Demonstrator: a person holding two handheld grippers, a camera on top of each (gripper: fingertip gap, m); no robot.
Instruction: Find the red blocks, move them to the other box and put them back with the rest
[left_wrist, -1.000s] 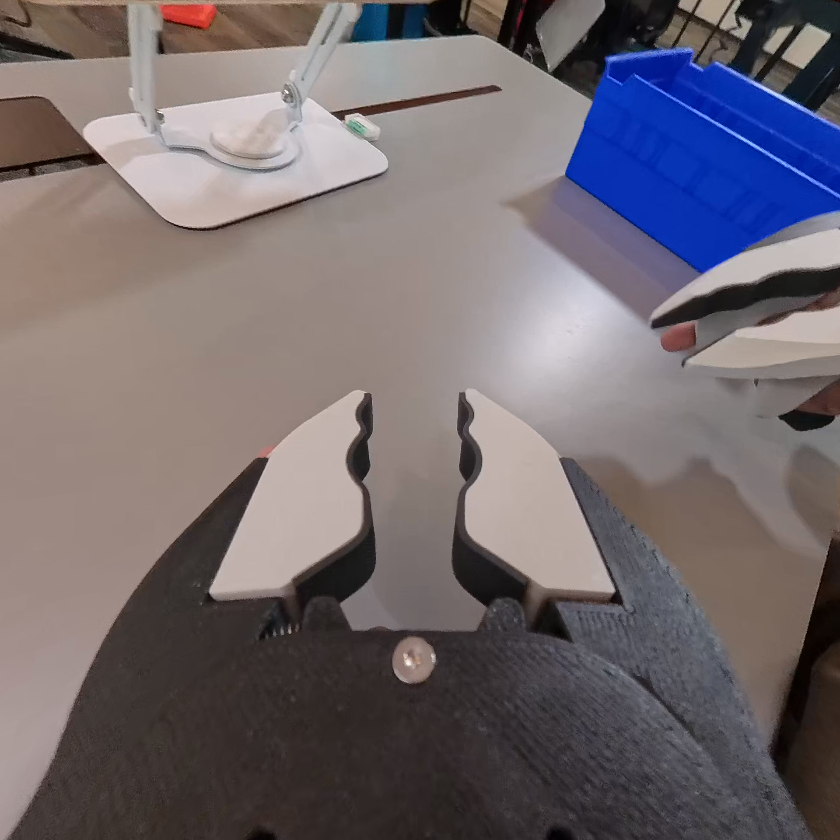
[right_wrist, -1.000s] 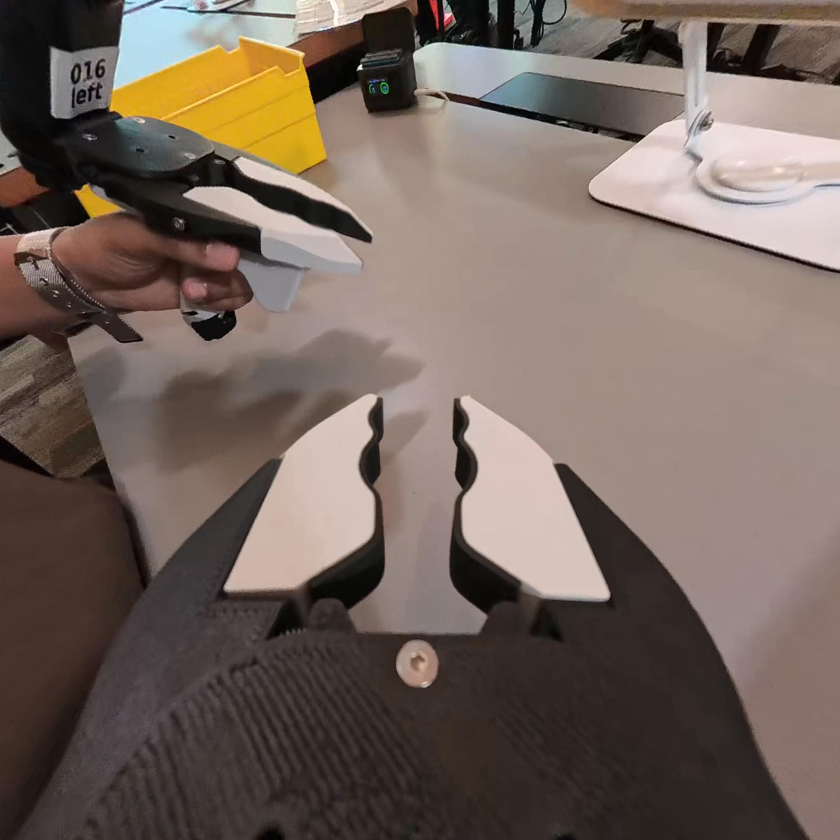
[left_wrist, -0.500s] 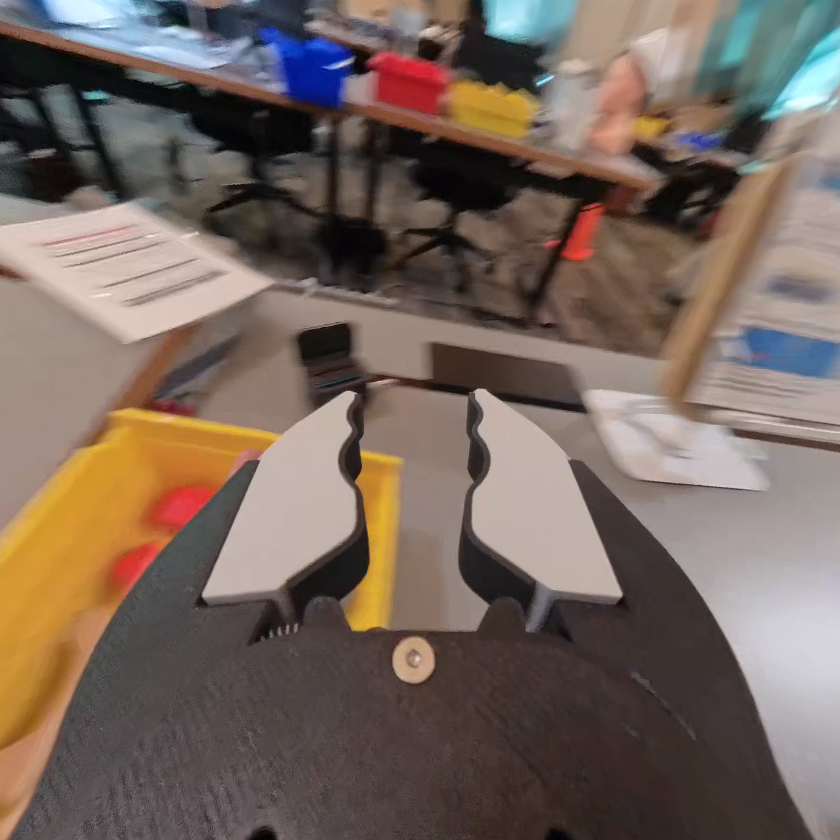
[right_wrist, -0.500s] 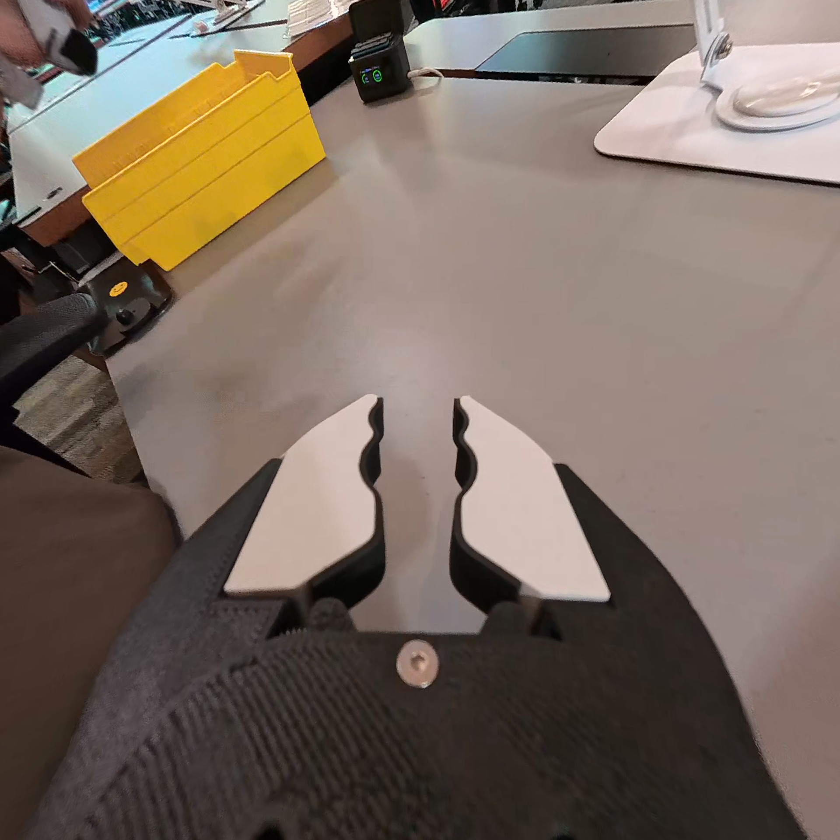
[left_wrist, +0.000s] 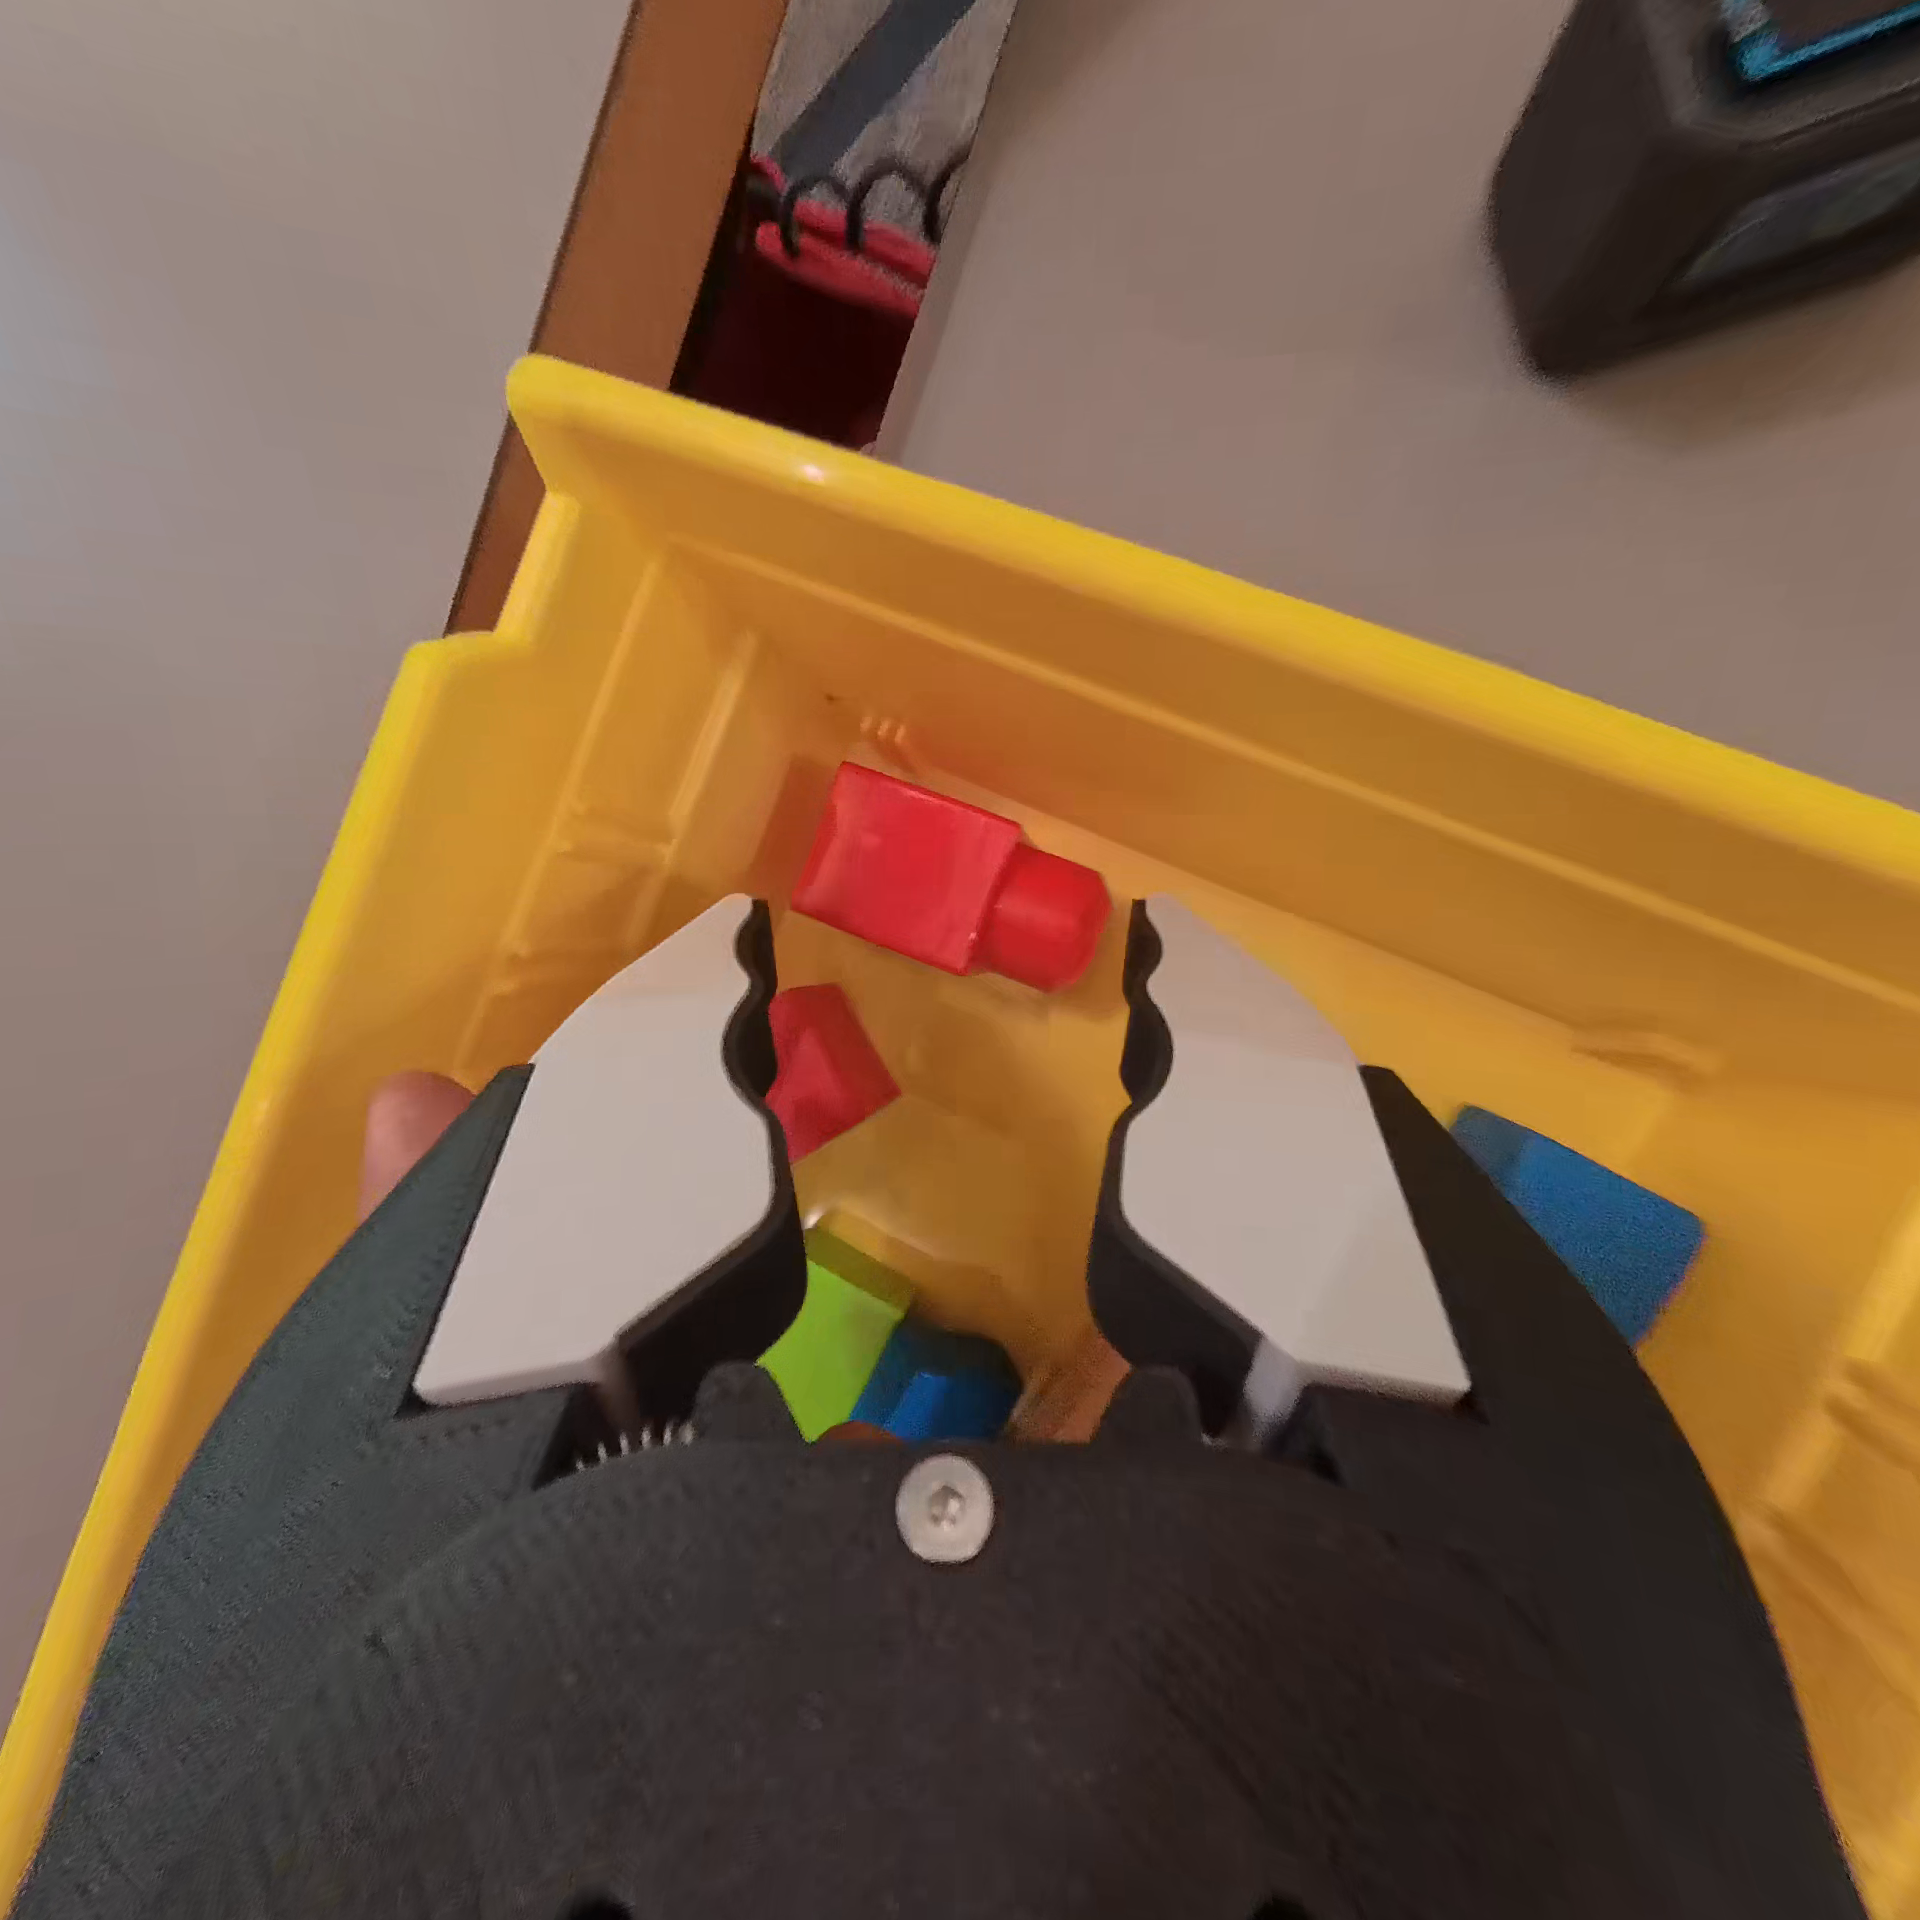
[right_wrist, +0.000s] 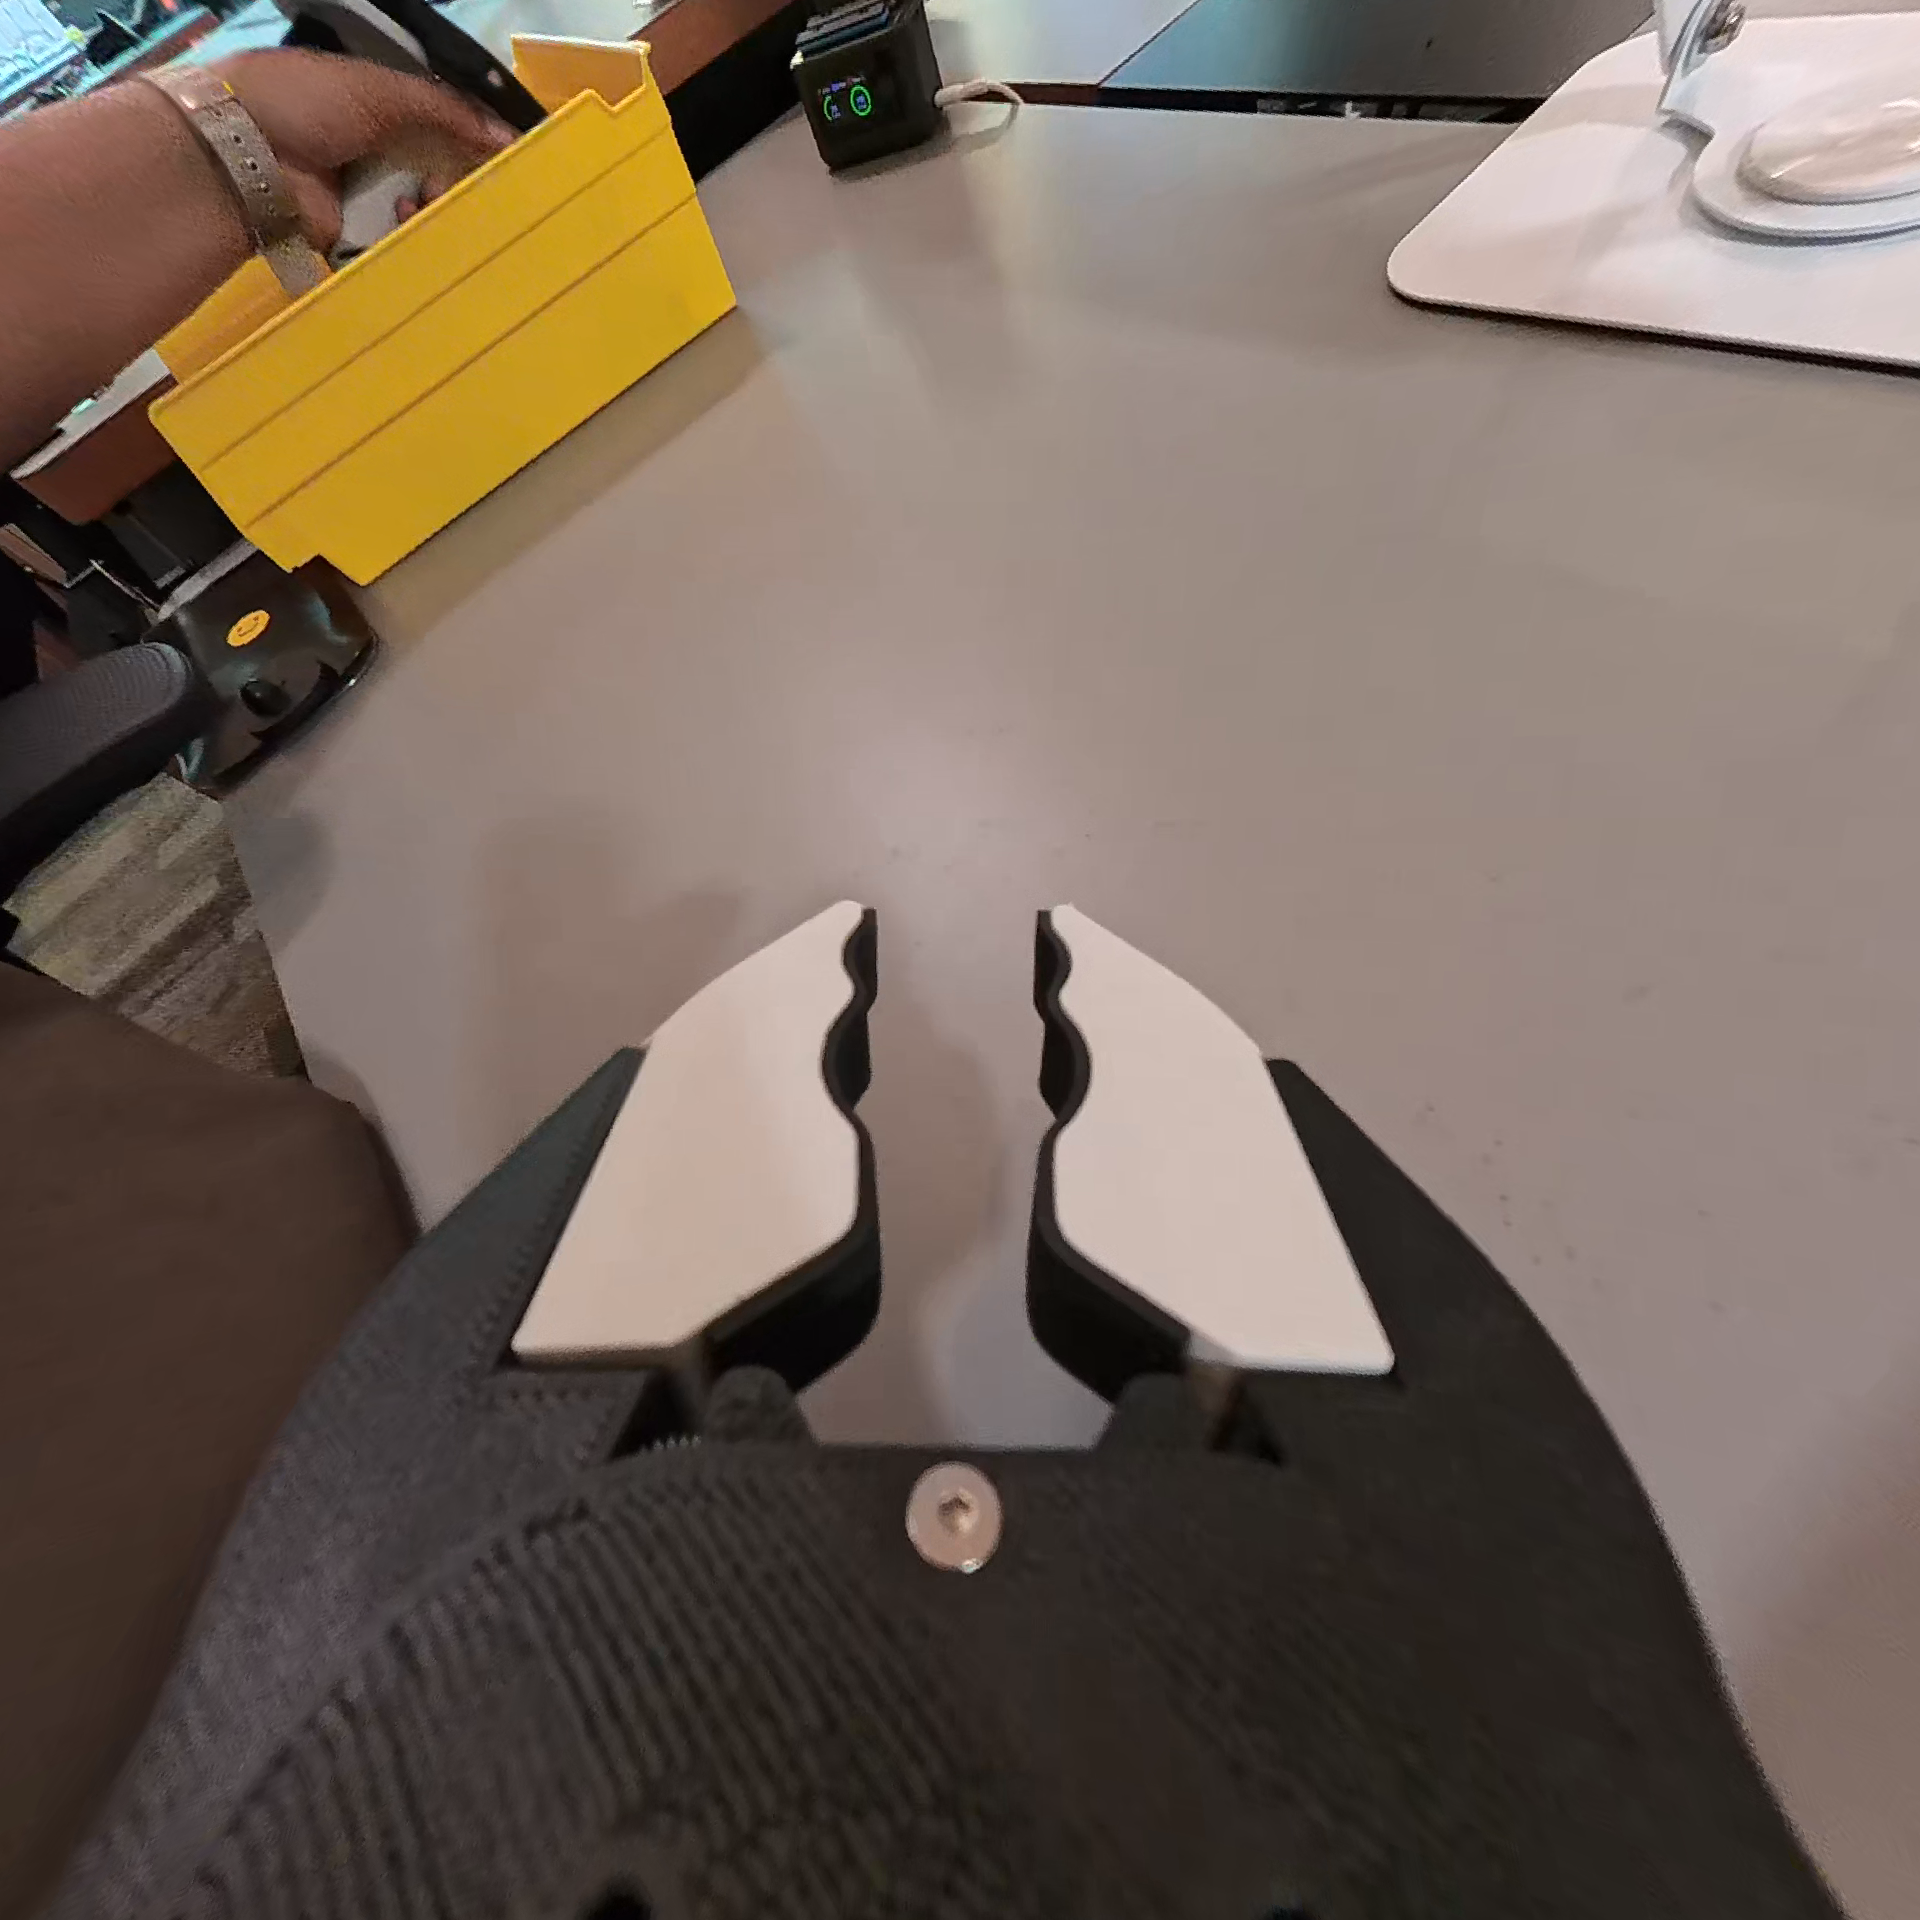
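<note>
My left gripper (left_wrist: 940, 914) points down into the yellow box (left_wrist: 1195, 634), open wide and empty. A red block with a round stud (left_wrist: 940, 878) lies on the box floor in the far corner, just past the fingertips, with gaps on both sides. A second red block (left_wrist: 821, 1070) lies beside the left finger (left_wrist: 623, 1143). A green block (left_wrist: 842, 1340) and blue blocks (left_wrist: 940, 1392) lie nearer the palm. My right gripper (right_wrist: 956, 925) hovers over the grey table (right_wrist: 1247, 623), partly open and empty. The yellow box (right_wrist: 457, 343) shows at its far left, with a hand (right_wrist: 312, 135) over it.
A dark device with a lit screen (right_wrist: 868, 99) stands at the table's back edge; it also shows in the left wrist view (left_wrist: 1714, 177). A white stand base (right_wrist: 1662, 239) lies at the back right. Another blue block (left_wrist: 1579, 1216) lies right of the left gripper. The left gripper's tips are roughly 60 centimetres from the right gripper's. My left gripper is the nearer one to the green block (left_wrist: 842, 1340): about 10 centimetres, against 60 centimetres.
My left gripper swung from the table's middle over to the yellow box, tipped down into it and opened wider. My right gripper stayed nearly still over the table, jaws unchanged.
</note>
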